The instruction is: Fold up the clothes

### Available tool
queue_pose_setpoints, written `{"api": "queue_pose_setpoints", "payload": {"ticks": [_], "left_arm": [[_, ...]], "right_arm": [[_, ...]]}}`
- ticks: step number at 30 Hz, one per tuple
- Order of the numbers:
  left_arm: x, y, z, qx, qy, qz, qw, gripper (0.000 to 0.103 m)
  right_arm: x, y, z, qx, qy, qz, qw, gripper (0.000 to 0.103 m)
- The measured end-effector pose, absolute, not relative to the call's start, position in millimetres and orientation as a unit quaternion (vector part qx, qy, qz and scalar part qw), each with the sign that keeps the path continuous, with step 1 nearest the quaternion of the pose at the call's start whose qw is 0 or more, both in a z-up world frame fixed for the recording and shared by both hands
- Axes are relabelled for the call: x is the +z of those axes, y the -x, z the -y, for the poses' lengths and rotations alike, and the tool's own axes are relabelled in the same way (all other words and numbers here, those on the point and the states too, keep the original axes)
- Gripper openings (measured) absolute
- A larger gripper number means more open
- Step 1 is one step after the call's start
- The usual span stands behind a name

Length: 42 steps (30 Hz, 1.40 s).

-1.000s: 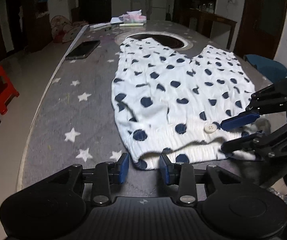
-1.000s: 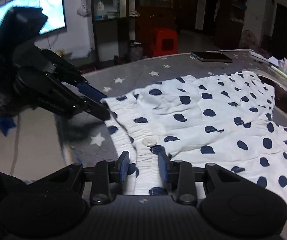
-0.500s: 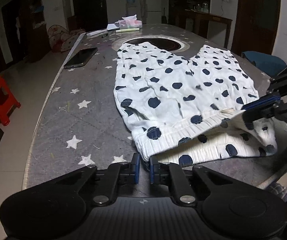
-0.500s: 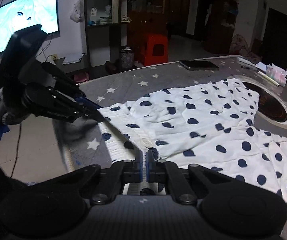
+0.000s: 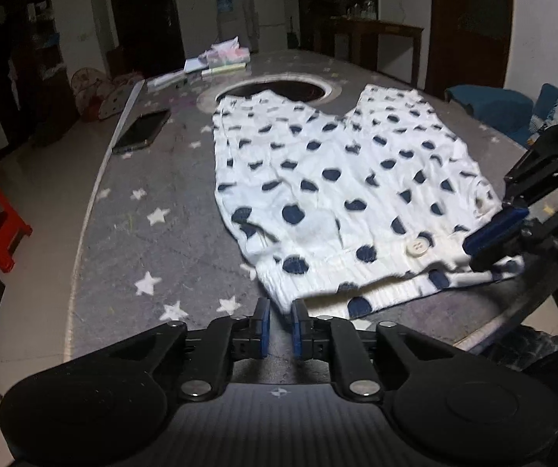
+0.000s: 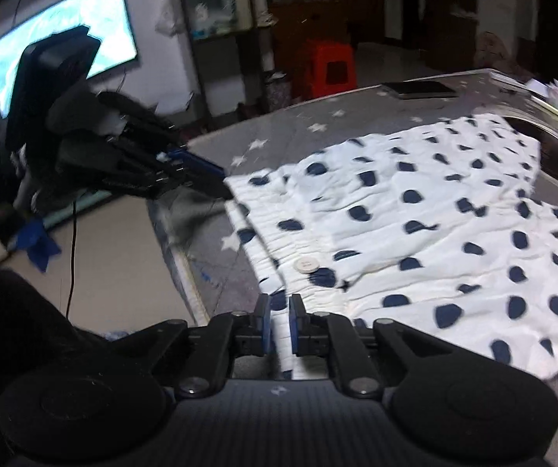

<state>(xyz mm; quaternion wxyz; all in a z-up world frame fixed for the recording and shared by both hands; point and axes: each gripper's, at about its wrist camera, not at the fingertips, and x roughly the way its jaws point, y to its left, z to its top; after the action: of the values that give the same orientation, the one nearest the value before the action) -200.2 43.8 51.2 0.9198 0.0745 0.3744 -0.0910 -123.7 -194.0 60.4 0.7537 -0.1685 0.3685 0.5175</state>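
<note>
Left wrist view shows both grippers' fingers [image 5: 264,321] pinched on the waistband of the spotted shorts [image 5: 341,179] on the table [image 5: 154,257], likely lifting next toward twelve o'clock to fold.

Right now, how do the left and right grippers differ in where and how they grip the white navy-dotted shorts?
The left gripper pinches the left corner of the white navy-dotted shorts, while the right gripper pinches the waistband further right, just past the white button. The left gripper's corner lies near the star-patterned grey tablecloth; the right gripper's stretch looks lifted, its layers parted. Both are shut on the waistband.
</note>
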Motion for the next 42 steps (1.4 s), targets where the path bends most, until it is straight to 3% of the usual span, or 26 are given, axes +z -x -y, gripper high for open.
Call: {"api": "queue_pose_setpoints", "payload": {"ticks": [8,19,23,27,34,40,42], "left_arm": [[55,180,-14,-0.137,-0.052,-0.348,0.926,0.015],[25,144,39,-0.203,-0.059,-0.374,0.903,0.015],[26,147,45,-0.21,-0.065,-0.372,0.902,0.019],[25,150,43,-0.211,-0.073,-0.378,0.899,0.019],[29,154,40,-0.224,-0.085,-0.384,0.892,0.019],[42,146,49,-0.241,-0.082,-0.364,0.896,0.019],[41,141,57,-0.25,-0.079,-0.361,0.895,0.019]], "right_arm": [[45,122,212,0.475,0.183,-0.393,0.766,0.01],[48,122,226,0.439,0.213,-0.406,0.773,0.01],[59,119,237,0.43,0.19,-0.398,0.788,0.01],[70,107,244,0.408,0.144,-0.378,0.819,0.017],[47,83,252,0.367,0.14,-0.422,0.817,0.017],[70,53,277,0.335,0.097,-0.396,0.849,0.021],[70,30,285,0.303,0.085,-0.394,0.863,0.027]]}}
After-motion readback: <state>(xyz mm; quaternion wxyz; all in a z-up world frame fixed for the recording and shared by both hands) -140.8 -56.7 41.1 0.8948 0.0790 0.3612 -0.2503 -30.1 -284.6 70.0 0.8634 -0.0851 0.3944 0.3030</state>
